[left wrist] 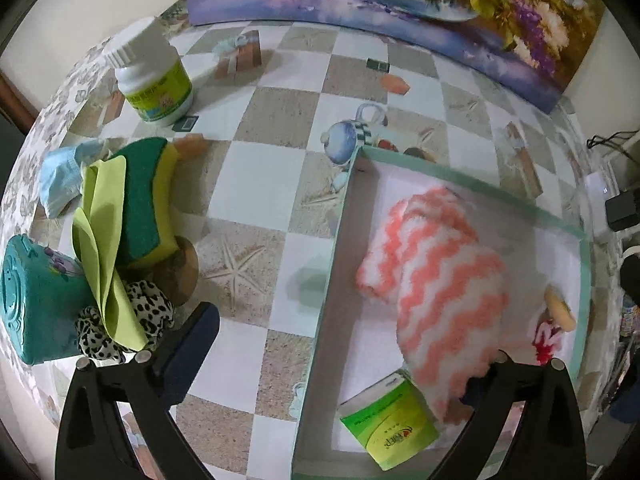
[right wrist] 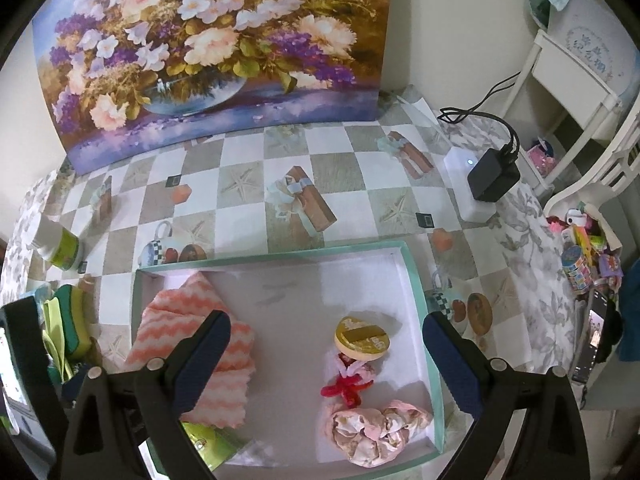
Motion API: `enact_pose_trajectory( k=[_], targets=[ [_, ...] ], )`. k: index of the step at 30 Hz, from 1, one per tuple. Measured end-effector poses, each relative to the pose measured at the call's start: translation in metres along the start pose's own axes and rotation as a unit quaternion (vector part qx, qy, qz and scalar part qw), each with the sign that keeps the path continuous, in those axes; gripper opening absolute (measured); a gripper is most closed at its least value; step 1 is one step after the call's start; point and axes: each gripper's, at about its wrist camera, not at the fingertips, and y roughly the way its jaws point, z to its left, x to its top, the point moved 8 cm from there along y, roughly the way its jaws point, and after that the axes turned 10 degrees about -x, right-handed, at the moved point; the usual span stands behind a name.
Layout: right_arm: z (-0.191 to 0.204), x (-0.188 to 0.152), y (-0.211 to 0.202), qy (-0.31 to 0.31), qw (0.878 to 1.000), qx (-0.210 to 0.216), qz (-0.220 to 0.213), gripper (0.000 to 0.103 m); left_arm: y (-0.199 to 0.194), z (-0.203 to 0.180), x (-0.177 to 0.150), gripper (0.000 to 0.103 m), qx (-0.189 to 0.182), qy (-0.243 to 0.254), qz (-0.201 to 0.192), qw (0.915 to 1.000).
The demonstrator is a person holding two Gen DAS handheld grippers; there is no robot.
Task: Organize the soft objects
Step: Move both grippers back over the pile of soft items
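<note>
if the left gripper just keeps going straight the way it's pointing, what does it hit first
Probably the teal near-left wall of the box, roughly midway between the open fingers of the left gripper, or the checkered tablecloth beside it. Depth is unclear; the pink zigzag cloth lies further right.

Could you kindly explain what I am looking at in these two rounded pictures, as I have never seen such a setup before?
There is no robot here: a person holds a two-fingered gripper in each hand, with a wide-angle camera on each looking along its fingers. One picture is from the left gripper, the other from the right gripper. Both stand open, holding nothing. On the checked tablecloth lies a shallow green-edged box containing a pink-and-white zigzag cloth, a green tissue pack, a round gold tin and a pink scrunchie. Outside wait a sponge, a lime cloth, a spotted scrunchie and a white bottle.
</note>
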Motion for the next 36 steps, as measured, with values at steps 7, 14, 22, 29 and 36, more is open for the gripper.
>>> enact_pose_trajectory(
  k=[7, 14, 22, 29, 36],
  targets=[
    [0.0, 0.001, -0.002, 0.001, 1.0, -0.001, -0.003, 0.099, -0.029, -0.017, 0.007, 0.101, -0.033, 0.024, -0.023, 0.9989],
    [-0.003, 0.004, -0.008, 0.005, 1.0, -0.001, -0.01, 0.099, -0.049, -0.034, 0.009, 0.101, -0.055, 0.047, -0.034, 0.9968],
    [-0.006, 0.008, -0.018, 0.009, 1.0, 0.001, -0.023, 0.099, -0.071, -0.029, 0.019, 0.101, -0.058, 0.035, -0.067, 0.9955],
    [0.0, 0.004, -0.01, 0.004, 1.0, 0.003, -0.009, 0.098, -0.071, 0.018, 0.028, 0.101, 0.011, 0.006, -0.079, 0.9968],
    [0.02, 0.001, -0.014, -0.015, 1.0, 0.009, -0.011, 0.098, -0.09, 0.074, 0.035, 0.101, 0.056, -0.037, -0.101, 0.9926]
  ],
)
